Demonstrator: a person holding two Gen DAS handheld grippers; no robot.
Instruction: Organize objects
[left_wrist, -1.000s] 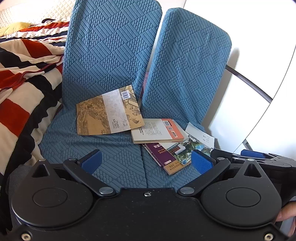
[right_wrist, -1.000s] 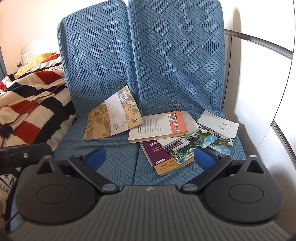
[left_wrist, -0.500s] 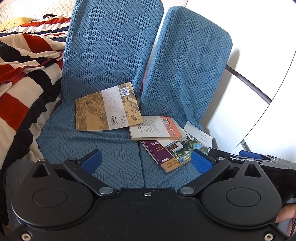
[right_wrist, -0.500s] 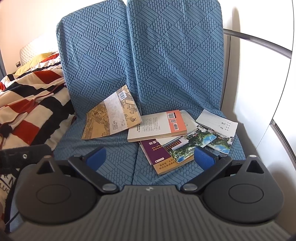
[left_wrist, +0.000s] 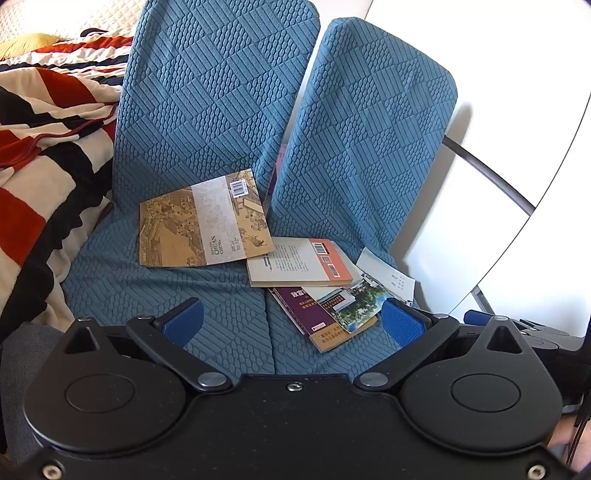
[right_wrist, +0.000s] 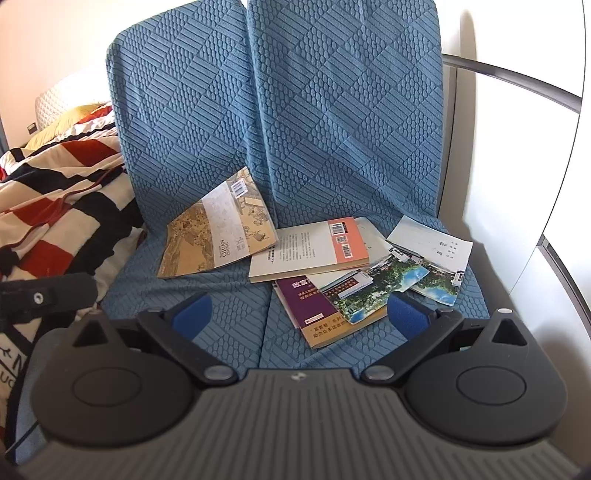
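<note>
Your left hand-held gripper (left_wrist: 291, 323) hangs with its fingers spread wide and empty; so does your right hand-held gripper (right_wrist: 300, 314). Since a second ago both have barely drifted and the books lie unmoved. Ahead to the left, the tan book (left_wrist: 205, 223) leans on the blue seat (left_wrist: 166, 288), long axis sideways. Rightward lie the orange-backed book (right_wrist: 310, 249), purple book (right_wrist: 314, 306) and postcards (right_wrist: 432, 266).

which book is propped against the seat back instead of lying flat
The tan painted-cover book on the left seat; its top edge leans on the backrest, while the orange-striped and purple books lie flat.
</note>
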